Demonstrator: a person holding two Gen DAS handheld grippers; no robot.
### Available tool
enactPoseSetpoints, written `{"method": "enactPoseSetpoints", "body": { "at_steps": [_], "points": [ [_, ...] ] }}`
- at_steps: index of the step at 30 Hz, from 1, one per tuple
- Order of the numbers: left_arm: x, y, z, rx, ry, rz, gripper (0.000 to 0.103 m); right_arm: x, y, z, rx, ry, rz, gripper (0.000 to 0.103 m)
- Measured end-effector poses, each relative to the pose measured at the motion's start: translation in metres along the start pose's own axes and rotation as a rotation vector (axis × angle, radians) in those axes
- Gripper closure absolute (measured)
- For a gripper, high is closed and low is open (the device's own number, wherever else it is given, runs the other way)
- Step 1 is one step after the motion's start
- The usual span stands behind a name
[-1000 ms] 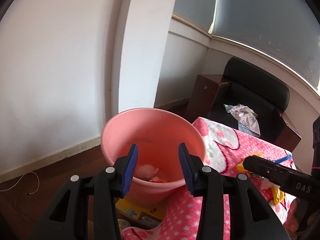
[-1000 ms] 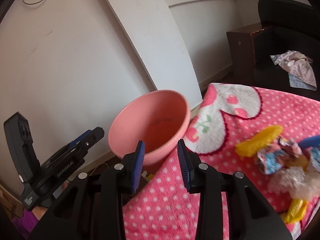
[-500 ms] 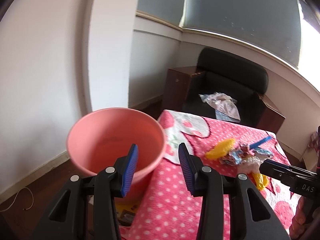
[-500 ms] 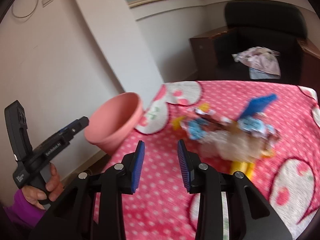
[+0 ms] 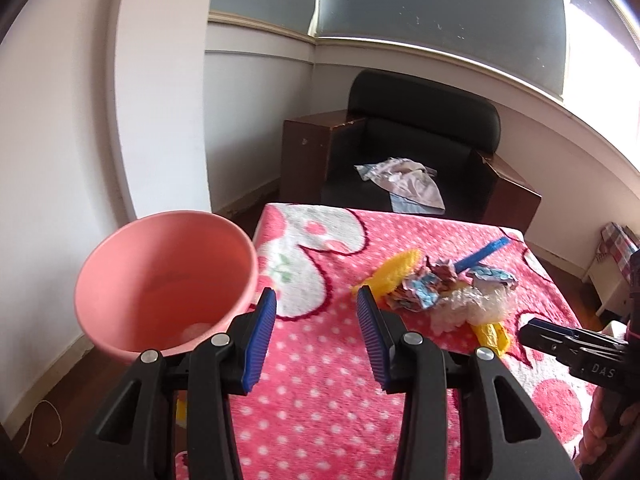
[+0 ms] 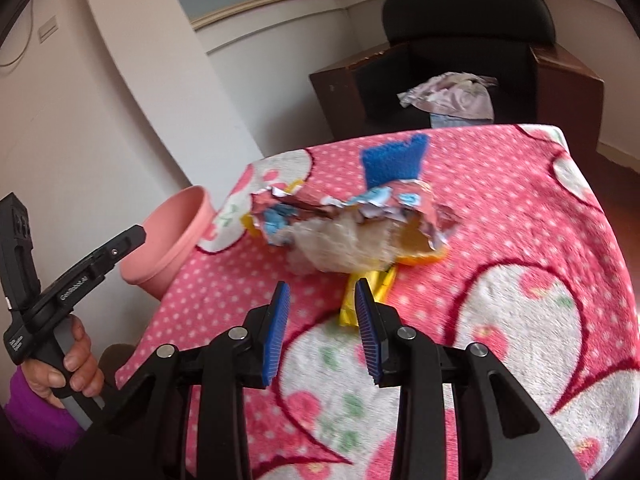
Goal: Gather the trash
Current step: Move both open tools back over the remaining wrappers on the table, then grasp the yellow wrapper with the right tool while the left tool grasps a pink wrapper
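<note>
A pile of trash (image 6: pixel 352 224) lies on the pink polka-dot blanket (image 6: pixel 500 208): crumpled colourful wrappers, clear plastic, a blue piece (image 6: pixel 394 160) and a yellow wrapper (image 6: pixel 368 288). The pile also shows in the left wrist view (image 5: pixel 444 292). A pink bucket (image 5: pixel 168 280) stands beside the table's left edge, with something pale at its bottom; it also shows in the right wrist view (image 6: pixel 172 240). My left gripper (image 5: pixel 316 308) is open and empty, between bucket and pile. My right gripper (image 6: pixel 322 296) is open and empty, just short of the yellow wrapper.
A black armchair (image 5: pixel 424 140) with a crumpled cloth (image 5: pixel 404 180) on its seat stands beyond the table, with brown wooden side panels. A white wall and column lie to the left. The floor is dark wood.
Both grippers have swung right, away from the bucket and toward the trash pile. The right gripper has come close to the pile. Both stay open.
</note>
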State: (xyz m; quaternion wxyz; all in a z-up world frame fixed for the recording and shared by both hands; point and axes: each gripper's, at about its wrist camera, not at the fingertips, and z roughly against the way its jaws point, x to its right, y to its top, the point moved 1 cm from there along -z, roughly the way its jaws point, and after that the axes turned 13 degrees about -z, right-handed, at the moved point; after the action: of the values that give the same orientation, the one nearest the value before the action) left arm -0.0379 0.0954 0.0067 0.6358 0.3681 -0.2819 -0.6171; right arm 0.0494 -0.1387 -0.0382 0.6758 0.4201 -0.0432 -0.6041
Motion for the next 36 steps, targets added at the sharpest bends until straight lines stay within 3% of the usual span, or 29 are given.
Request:
{"method": "enactPoseSetpoints", "body": {
  "at_steps": [20,27,36],
  "points": [
    [0.029,0.005,-0.017,-0.028,-0.091,-0.054,0.062,0.022,0.001,-0.025,-0.044,-0.047,-0.058,0.068],
    [0.036,0.012,-0.03,-0.038,-0.168,-0.046,0.062,0.028,0.002,-0.029,-0.053,-0.052,-0.077,0.068],
    [0.061,0.034,-0.064,-0.032,-0.203,-0.135,0.063,0.028,0.003,-0.034,-0.054,-0.057,-0.069,0.068]
  ]
}}
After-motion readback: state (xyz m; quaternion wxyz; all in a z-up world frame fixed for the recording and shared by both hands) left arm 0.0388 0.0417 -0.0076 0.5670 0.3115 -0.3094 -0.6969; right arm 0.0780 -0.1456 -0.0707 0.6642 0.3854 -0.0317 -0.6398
